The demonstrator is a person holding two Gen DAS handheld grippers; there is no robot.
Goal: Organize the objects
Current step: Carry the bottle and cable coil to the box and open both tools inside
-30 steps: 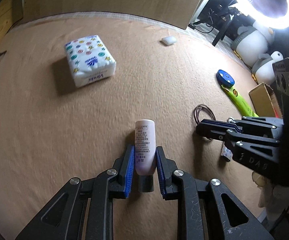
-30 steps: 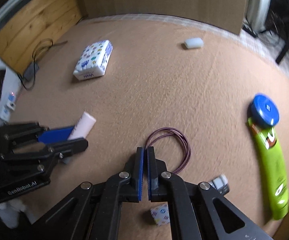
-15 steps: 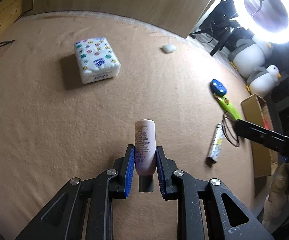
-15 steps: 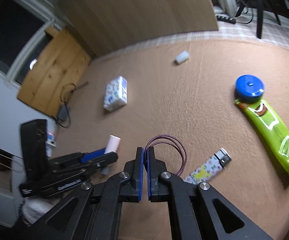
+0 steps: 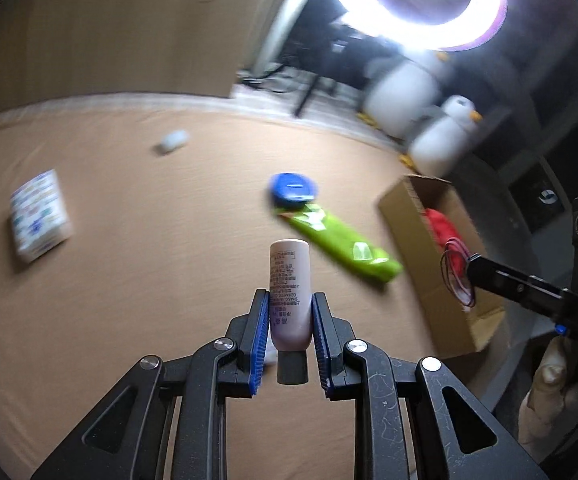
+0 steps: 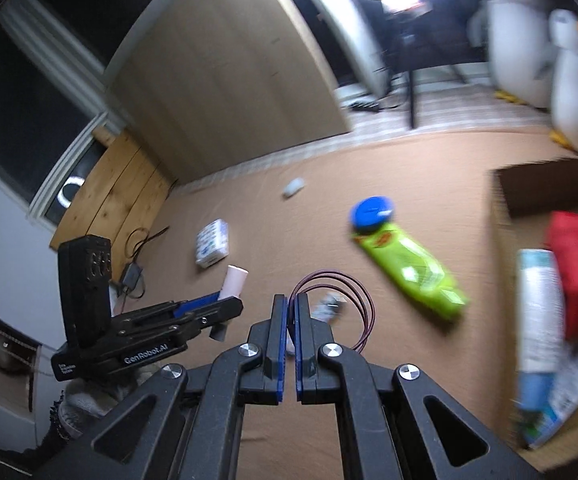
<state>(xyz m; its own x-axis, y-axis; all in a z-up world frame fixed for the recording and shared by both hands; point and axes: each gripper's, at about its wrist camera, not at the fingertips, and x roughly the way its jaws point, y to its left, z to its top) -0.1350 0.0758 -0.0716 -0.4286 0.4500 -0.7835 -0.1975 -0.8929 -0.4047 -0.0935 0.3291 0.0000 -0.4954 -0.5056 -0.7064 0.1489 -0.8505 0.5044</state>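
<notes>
My left gripper [image 5: 289,300] is shut on a pale pink tube [image 5: 289,280] with a grey cap and holds it in the air above the tan carpet; this gripper [image 6: 225,300] also shows at the left of the right wrist view, with the tube [image 6: 235,281]. My right gripper [image 6: 291,300] is shut on a maroon hair band [image 6: 363,304] and holds it up; it also shows in the left wrist view [image 5: 469,260], with the band [image 5: 455,272] hanging beside a cardboard box [image 5: 407,208].
The box [image 6: 503,232] holds a red item [image 6: 577,256] and a blue-white tube [image 6: 537,320]. A green bottle [image 5: 341,244] with a blue cap, a tissue pack [image 5: 39,216], a small white case [image 5: 173,141] and a patterned lighter [image 6: 327,306] lie on the carpet.
Both grippers have risen and swung right toward the cardboard box, each still holding its object. The view is blurred from the motion.
</notes>
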